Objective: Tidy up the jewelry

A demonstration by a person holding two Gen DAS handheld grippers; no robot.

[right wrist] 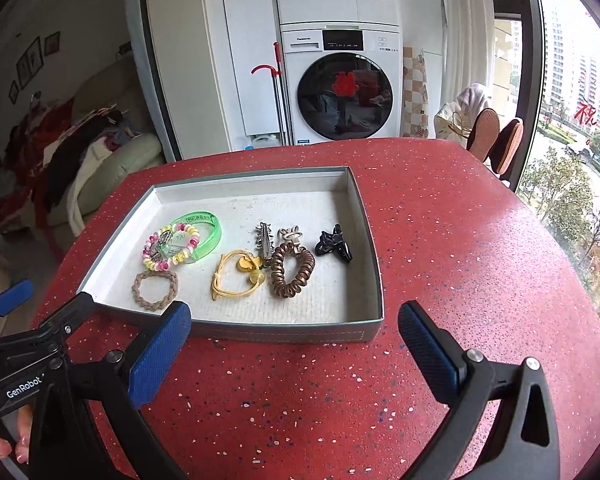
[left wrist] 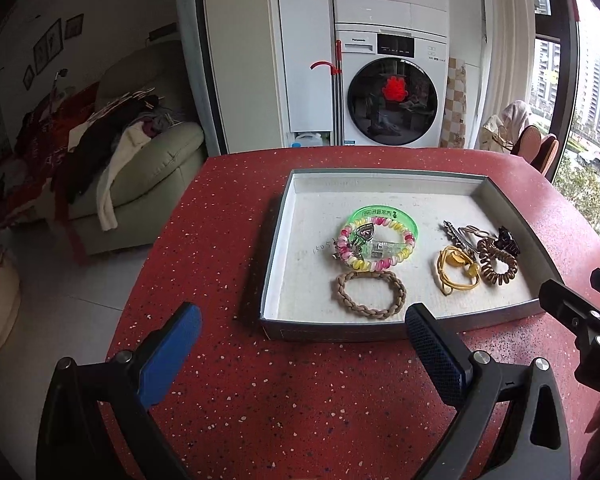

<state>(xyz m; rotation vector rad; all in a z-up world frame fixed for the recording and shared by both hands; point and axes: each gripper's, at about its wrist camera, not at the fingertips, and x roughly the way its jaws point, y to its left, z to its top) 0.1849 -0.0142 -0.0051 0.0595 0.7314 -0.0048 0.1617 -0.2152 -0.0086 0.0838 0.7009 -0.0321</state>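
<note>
On a red table (right wrist: 440, 240) before a washer (right wrist: 342, 92), the box (right wrist: 284, 330) holds all the jewelry, bangles (right wrist: 182, 240) left and hair ties (right wrist: 290, 270) right (apparently grouped by kind). Left gripper (left wrist: 304, 334) and right gripper (right wrist: 294, 334) hover near its front wall, both spread wide and empty.

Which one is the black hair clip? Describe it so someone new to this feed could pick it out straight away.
Start at the shallow grey box on the red speckled table. Inside, look to the right-hand group of pieces, nearest the box's right wall. The black hair clip lies at the far right of that group, just beyond the brown spiral hair tie; it is the only black, glossy, toothed piece there.
</note>
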